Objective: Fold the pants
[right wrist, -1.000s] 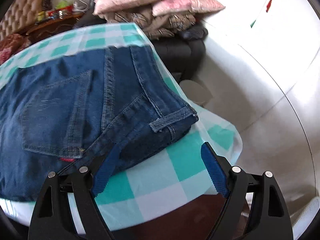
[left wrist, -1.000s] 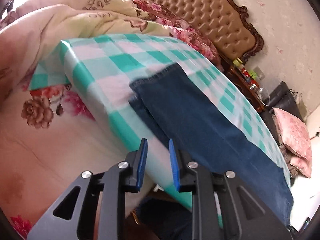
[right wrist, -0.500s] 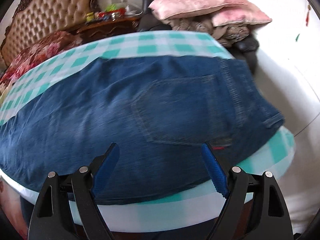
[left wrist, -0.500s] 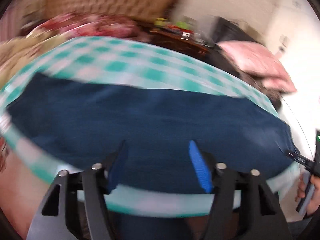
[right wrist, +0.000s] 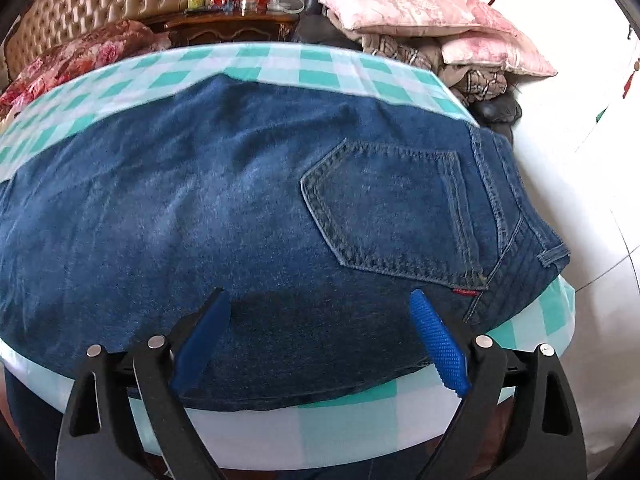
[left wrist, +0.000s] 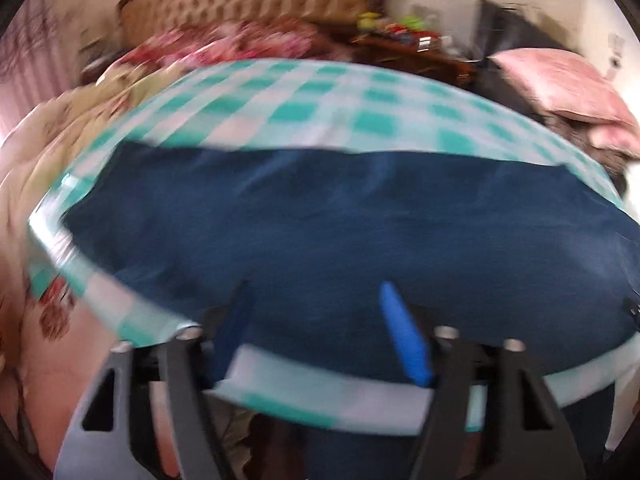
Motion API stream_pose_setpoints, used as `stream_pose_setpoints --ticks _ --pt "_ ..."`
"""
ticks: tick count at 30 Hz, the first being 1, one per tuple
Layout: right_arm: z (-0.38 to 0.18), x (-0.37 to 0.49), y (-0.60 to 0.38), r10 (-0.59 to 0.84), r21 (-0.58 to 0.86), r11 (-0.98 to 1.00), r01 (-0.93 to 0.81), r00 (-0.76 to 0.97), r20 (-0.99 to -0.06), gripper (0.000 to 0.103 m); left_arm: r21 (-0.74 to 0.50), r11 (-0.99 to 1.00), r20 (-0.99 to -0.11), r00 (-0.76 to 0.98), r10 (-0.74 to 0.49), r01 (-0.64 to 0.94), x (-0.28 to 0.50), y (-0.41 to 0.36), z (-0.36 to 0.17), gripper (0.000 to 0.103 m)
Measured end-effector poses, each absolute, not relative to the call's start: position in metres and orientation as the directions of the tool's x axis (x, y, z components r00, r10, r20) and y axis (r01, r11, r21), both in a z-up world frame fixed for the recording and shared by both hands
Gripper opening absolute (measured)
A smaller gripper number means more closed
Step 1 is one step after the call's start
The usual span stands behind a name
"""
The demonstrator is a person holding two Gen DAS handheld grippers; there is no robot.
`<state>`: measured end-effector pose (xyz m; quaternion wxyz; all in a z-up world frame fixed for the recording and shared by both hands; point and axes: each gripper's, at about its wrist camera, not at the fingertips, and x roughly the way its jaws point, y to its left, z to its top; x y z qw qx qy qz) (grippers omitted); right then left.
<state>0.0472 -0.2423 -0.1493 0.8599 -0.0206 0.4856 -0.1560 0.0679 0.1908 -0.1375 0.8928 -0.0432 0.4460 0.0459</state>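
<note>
Already laid lengthwise along the table (right wrist: 280, 412) near its front edge, the jeans (right wrist: 200, 208) could slide off if either spread, empty gripper, left gripper (left wrist: 316, 332) or right gripper (right wrist: 320, 340), snags only one layer.

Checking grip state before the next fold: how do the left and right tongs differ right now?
The left tongs stand narrower; the right tongs gape wider. The left tongs' picture is blurred; the right tongs' is sharp. The right tongs see the jeans' back pocket; the left tongs see plain denim. Both are open, empty, over the jeans' near edge.
</note>
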Motion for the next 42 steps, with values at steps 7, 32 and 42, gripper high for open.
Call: stream_pose_setpoints --ticks 7,32,42 --pt "-0.152 0.048 -0.243 -0.287 -0.182 0.95 0.254 0.481 -0.828 0.088 -0.058 0.96 -0.805 0.582 0.117 -0.274 0.058 0.263 -0.134 0.052" --pt "-0.109 0.172 -0.017 0.203 0.002 0.932 -0.363 0.516 -0.832 0.046 -0.258 0.882 -0.721 0.687 0.096 -0.394 0.056 0.392 -0.12 0.042" --pt "-0.154 0.238 0.017 0.09 -0.113 0.938 -0.329 0.542 -0.835 0.039 -0.106 0.974 -0.728 0.683 0.059 -0.198 0.13 0.353 -0.121 0.024"
